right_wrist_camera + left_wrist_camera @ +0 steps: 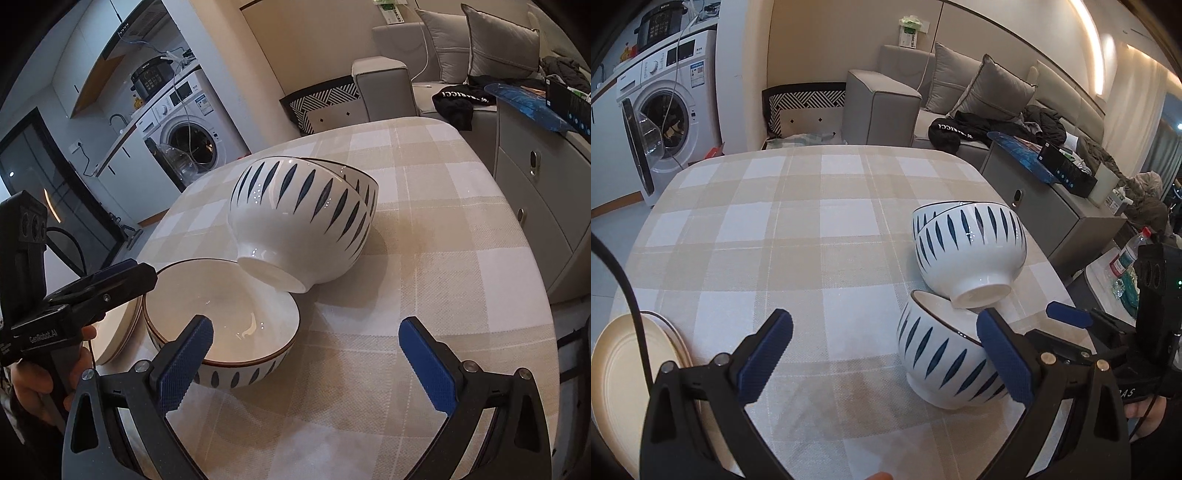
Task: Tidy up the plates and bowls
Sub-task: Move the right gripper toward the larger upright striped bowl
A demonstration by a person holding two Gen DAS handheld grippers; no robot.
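Three white bowls with blue leaf stripes sit on the checked tablecloth. One upright bowl [938, 354] [229, 332] is nearest. Two nested bowls [971, 243] [303, 218] lie tipped, their foot resting on the upright bowl's rim. Cream plates [620, 373] [118, 332] lie stacked at the left. My left gripper [886, 354] is open and empty, its right finger beside the upright bowl. My right gripper [306, 354] is open and empty, its left finger in front of the upright bowl's rim.
The table [798, 221] has rounded edges. A grey cabinet [535, 192] stands close to its right side, with a sofa [960, 103] behind. A washing machine [665, 110] with its door open stands at the far left.
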